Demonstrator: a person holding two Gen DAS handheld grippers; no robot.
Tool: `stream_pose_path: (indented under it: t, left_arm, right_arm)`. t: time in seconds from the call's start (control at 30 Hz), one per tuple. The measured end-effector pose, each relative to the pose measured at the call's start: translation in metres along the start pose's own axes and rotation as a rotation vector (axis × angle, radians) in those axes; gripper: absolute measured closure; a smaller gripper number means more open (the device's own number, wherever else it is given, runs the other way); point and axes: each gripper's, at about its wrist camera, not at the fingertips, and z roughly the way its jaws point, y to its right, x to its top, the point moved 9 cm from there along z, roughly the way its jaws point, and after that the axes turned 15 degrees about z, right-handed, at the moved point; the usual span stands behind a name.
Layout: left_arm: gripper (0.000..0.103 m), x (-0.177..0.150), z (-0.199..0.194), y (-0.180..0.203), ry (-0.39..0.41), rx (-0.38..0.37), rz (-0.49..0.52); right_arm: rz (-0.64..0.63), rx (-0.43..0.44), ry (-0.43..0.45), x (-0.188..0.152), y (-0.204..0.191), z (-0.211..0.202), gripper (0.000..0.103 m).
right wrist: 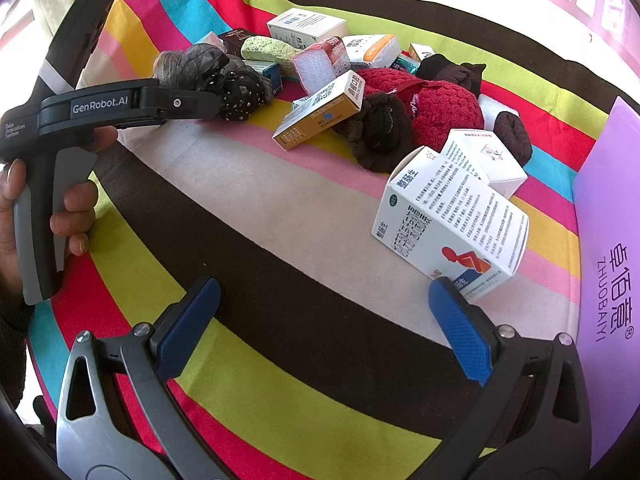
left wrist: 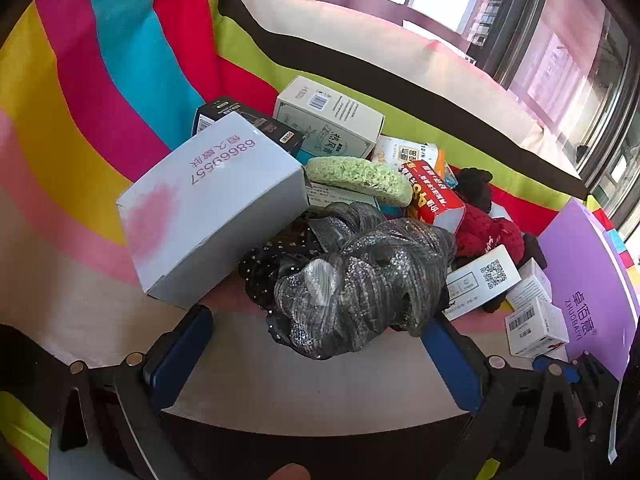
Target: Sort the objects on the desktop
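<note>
Jumbled boxes (right wrist: 450, 222), sponge (left wrist: 358, 179), dark scrunchies (left wrist: 356, 276), red plush (right wrist: 432, 106) on striped cloth (right wrist: 280, 360).

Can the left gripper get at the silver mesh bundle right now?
Probably yes. The left gripper has open jaws, and the mesh bundle lies just ahead between them, with nothing on top of it.

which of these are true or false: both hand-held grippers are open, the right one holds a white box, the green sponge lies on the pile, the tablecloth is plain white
1. Both hand-held grippers are open. True: the left hand-held gripper and right hand-held gripper stand wide.
2. The right one holds a white box. False: the white box stands on the cloth, ungripped.
3. The green sponge lies on the pile. True.
4. The tablecloth is plain white. False: it is multicoloured, striped.
</note>
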Motion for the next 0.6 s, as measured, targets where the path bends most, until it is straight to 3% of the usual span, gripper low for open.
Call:
stream_pose_path:
  t: [0.33,0.6]
  left_arm:
    - [0.000,0.005,-0.005,-0.001,0.041,0.002,-0.009]
    - [0.000,0.010,-0.013,0.012,0.080,0.014,0.054]
  right_arm:
    - [0.000,0.000,-0.001,0.000,0.001,0.000,0.000]
    - [0.036,-0.019,0.011,0.007,-0.002,0.006,0.000]
